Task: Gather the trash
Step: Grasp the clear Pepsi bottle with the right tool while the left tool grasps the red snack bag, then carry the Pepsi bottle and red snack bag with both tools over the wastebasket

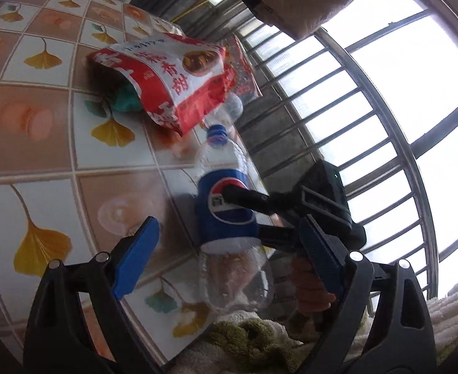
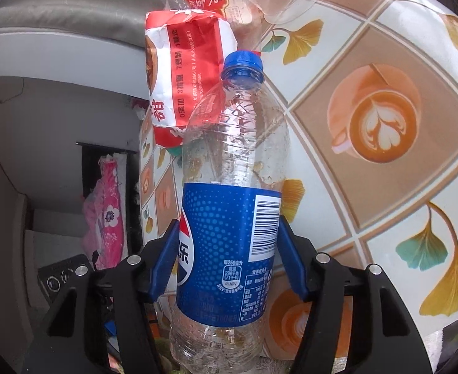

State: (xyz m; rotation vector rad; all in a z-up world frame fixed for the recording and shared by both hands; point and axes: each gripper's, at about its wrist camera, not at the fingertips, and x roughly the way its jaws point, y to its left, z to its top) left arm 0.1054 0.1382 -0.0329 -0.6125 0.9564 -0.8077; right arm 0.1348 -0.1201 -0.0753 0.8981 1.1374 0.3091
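Empty Pepsi bottle (image 2: 229, 218) clamped at label by right gripper (image 2: 229, 258), beside red snack bag (image 2: 185, 71) at tablecloth (image 2: 384, 99) edge. Left gripper (image 1: 225, 268) agape, holding nothing. Likely hazard: thin plastic buckling, slipping free.

Home: barred window (image 1: 369, 118), patterned tablecloth (image 2: 384, 99).

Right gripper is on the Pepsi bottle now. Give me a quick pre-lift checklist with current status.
1. Right gripper closed on the Pepsi bottle, pads on the blue label: ok.
2. Blue cap on: ok.
3. Left gripper open and holding nothing: ok.
4. Bottle apart from the red snack bag: cannot tell; they overlap in the right wrist view.
5. Bin to drop it in: cannot tell, none in view.
6. Bottle empty: ok, looks clear.
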